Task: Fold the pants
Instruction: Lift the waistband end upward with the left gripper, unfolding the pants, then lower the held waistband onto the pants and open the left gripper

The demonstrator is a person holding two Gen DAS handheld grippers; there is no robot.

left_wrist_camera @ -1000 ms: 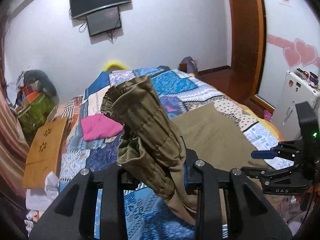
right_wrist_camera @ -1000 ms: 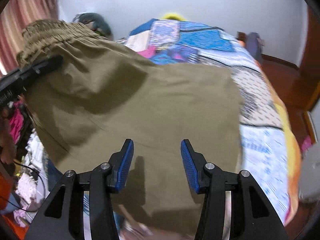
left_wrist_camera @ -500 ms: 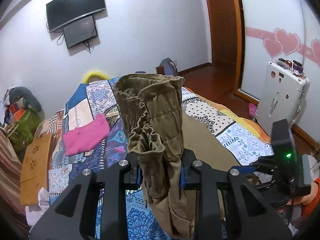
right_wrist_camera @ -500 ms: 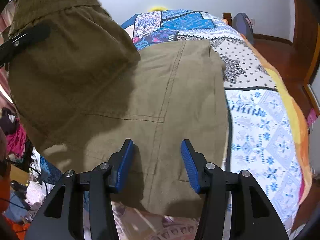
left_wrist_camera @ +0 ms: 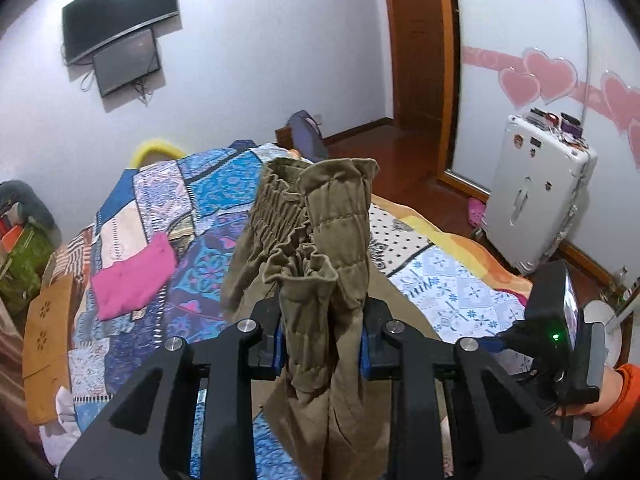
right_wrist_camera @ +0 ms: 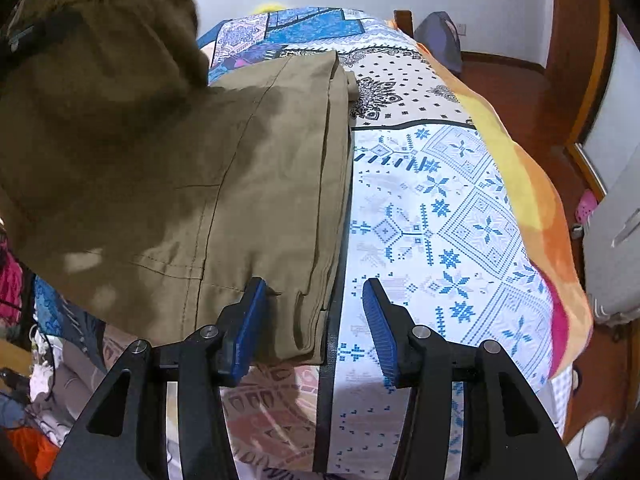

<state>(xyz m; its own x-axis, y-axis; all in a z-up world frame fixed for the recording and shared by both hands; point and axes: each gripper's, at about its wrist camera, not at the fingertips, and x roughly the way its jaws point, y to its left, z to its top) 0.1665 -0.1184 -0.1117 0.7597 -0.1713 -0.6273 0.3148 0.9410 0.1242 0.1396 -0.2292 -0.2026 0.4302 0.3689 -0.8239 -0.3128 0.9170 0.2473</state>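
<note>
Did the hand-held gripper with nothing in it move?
Yes. The right hand-held gripper slid sideways off the khaki pants, toward their edge and the patchwork bedspread.

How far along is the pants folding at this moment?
Partly done. The legs of the pants already lie stacked flat on the bed. In hand: the left tool grips the bunched waistband, lifted above the legs. The right tool is open and empty at the pants' edge. Left: lay the waistband end over and flatten.
</note>
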